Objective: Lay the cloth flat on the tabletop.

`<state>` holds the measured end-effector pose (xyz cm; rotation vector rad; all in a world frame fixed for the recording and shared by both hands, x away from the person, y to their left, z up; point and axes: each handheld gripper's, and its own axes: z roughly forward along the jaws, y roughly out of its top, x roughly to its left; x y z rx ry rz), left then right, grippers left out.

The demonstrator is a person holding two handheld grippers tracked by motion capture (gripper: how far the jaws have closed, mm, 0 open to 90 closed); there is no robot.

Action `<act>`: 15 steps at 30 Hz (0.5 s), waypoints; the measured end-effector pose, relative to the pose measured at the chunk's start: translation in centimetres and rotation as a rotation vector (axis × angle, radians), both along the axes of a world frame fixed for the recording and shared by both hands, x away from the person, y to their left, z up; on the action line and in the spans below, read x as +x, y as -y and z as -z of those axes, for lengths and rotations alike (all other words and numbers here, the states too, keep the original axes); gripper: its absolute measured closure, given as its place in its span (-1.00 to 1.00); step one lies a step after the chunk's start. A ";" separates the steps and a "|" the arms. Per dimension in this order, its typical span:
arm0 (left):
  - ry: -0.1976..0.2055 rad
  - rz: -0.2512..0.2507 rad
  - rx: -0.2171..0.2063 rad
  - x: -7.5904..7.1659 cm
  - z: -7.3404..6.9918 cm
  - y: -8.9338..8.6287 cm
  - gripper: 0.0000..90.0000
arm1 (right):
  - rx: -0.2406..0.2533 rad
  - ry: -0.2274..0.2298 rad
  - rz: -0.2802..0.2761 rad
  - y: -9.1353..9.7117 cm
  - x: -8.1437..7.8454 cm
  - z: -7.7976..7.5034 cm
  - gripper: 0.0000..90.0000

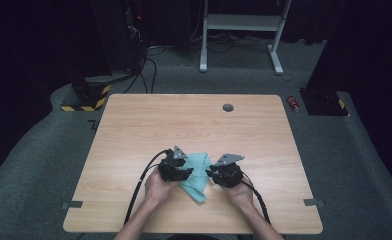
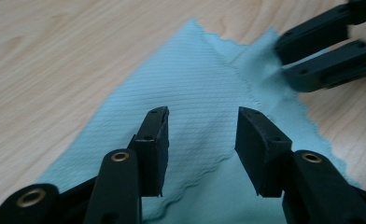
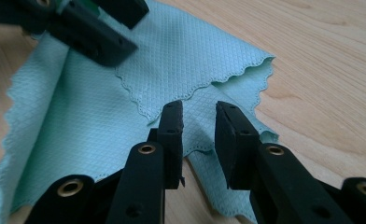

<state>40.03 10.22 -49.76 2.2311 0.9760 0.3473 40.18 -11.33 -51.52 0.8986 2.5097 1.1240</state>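
Both tools, left tool [image 1: 183, 168] and right tool [image 1: 215, 172], are hovering released, angled inward over the folded teal cloth [image 1: 196, 172], which is lying between them on the worktop [image 1: 184, 120], its scalloped edges overlapping.

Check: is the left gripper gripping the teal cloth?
Apart. In the left gripper view the left gripper has open jaws above the teal cloth, nothing pinched.

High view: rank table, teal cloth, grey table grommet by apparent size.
1. Table, by far the largest.
2. Teal cloth, partly hidden by the left claw and right claw.
3. Grey grommet, smallest.
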 end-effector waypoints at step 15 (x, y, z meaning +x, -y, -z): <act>-0.013 0.033 0.052 -0.6 1.0 3.2 0.20 | -0.017 0.034 -0.001 -0.4 0.1 0.8 0.58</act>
